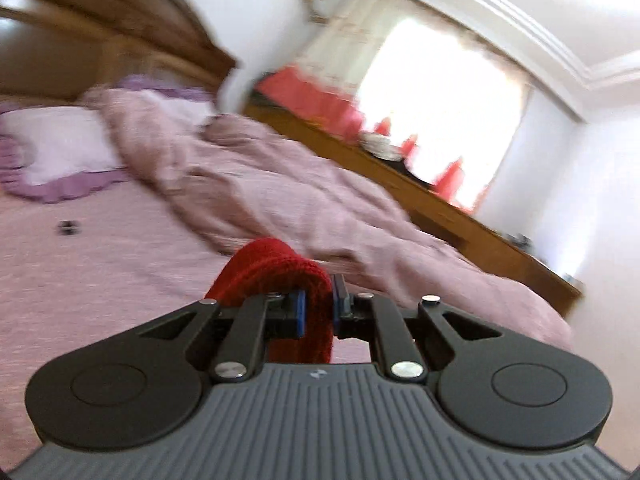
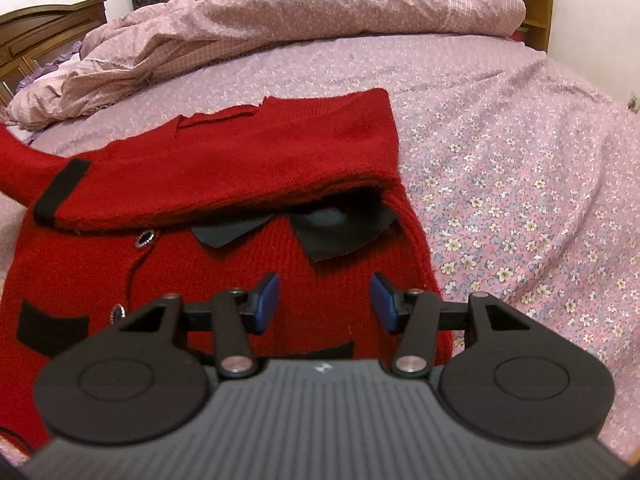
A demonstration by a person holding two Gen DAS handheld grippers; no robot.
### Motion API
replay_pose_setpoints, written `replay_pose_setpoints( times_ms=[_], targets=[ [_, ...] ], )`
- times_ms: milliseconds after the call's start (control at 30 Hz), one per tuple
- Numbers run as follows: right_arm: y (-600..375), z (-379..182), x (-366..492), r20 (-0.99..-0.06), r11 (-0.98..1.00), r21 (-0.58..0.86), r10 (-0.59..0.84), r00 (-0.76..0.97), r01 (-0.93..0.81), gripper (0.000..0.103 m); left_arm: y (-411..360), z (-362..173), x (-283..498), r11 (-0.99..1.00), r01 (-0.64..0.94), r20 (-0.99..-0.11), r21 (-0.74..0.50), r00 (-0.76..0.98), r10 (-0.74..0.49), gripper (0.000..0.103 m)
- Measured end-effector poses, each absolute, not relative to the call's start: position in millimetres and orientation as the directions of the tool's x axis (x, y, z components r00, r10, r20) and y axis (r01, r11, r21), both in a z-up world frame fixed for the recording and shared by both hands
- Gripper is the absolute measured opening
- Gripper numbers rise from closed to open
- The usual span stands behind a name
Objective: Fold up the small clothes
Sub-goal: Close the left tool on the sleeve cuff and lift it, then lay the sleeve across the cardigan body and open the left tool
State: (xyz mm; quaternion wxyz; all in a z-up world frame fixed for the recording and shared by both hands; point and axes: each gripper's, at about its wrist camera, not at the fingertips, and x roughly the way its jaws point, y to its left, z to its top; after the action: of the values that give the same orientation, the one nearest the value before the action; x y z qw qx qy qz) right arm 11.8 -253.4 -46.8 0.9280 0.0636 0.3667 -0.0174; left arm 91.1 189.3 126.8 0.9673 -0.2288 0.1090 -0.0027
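Observation:
A small red knit cardigan (image 2: pixel 240 168) with a black collar, black pocket trims and shiny buttons lies on the flowered bed sheet (image 2: pixel 520 184). One sleeve is folded across its chest. My right gripper (image 2: pixel 325 298) hovers just above the cardigan's front, open, with nothing between its blue pads. In the left wrist view my left gripper (image 1: pixel 318 308) is shut on a fold of the red knit (image 1: pixel 272 268), lifted above the bed; that fold drapes over the left pad. The cardigan's left part rises out of the right wrist view at the left edge.
A crumpled pink duvet (image 2: pixel 280 20) lies across the far side of the bed, with a purple-frilled pillow (image 1: pixel 60 148) by the wooden headboard (image 1: pixel 120 12). A wooden shelf (image 1: pixel 440 200) runs behind the bed under a bright window. A small dark object (image 1: pixel 68 227) lies on the sheet.

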Motion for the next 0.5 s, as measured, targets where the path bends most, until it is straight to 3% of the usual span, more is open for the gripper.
replay_pose_setpoints(
  times_ms=[133,333,500],
  targets=[
    [-255.8,-44.9,9.9,-0.680,0.990,0.106,0.004,0.734,0.094,0.052,135.8,121.6,100.6,0.896,0.065,-0.226,-0.438,0.957,-0.180,0.014],
    [-261.0,-44.0,4.9,-0.677,0.988,0.105,-0.011,0.735,0.112,0.052,51.6,84.6,112.1,0.919,0.183,-0.360,-0.348,0.879,-0.311,0.014],
    [-266.3,-46.7,2.7,-0.684,0.985,0.113,-0.019,0.730,0.132,0.052,-7.5,40.5,124.1,0.942,0.257,-0.511,-0.217,0.792,-0.334,0.014]
  ],
)
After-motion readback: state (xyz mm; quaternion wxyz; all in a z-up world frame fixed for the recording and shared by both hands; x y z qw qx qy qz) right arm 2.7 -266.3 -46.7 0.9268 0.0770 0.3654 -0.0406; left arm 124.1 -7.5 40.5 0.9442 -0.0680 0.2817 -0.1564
